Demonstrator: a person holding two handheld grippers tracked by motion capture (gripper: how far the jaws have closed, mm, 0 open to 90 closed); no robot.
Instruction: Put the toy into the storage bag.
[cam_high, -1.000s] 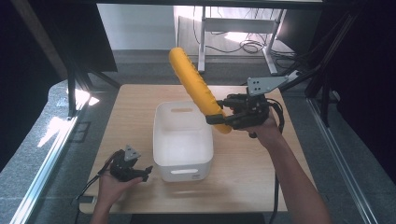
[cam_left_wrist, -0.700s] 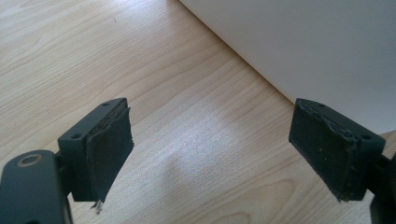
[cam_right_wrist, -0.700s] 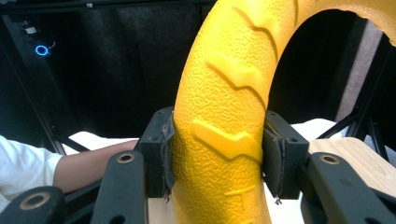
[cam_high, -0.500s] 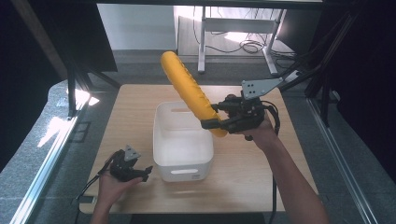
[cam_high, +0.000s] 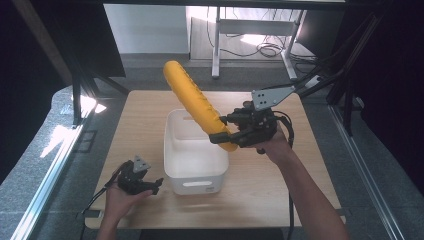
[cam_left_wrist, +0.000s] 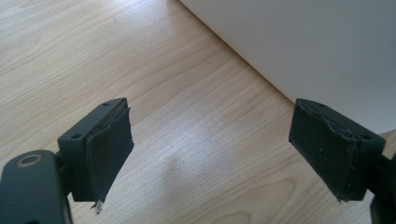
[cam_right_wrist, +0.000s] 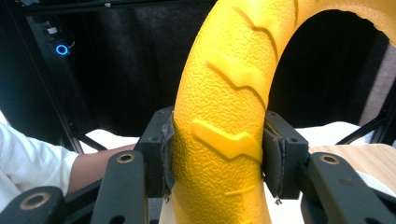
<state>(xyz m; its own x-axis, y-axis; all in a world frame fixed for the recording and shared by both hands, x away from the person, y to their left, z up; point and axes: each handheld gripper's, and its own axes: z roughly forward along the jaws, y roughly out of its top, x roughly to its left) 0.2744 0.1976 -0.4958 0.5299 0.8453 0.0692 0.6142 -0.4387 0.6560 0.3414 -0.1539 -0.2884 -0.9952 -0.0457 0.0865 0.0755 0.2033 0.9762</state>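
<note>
While the right gripper (cam_high: 226, 136) clamps the lower end of the yellow textured tube (cam_high: 195, 102), the tube slants up toward eleven o'clock, raised above the white bin (cam_high: 192, 172). The bin sits mid-desk (cam_high: 310, 195). At seven o'clock from the bin, the left gripper (cam_high: 150, 182) rests low, jaws wide and empty, just beside its wall.

The person's right forearm reaches forward and slightly inward, its hand carrying the black two-jaw right tool (cam_high: 227, 136) raised, with the jaws clamped tight on something and pointing toward the person's left. The left hand sits low near the body, holding the black left tool (cam_high: 150, 184) with jaws spread wide, nothing between them.
</note>
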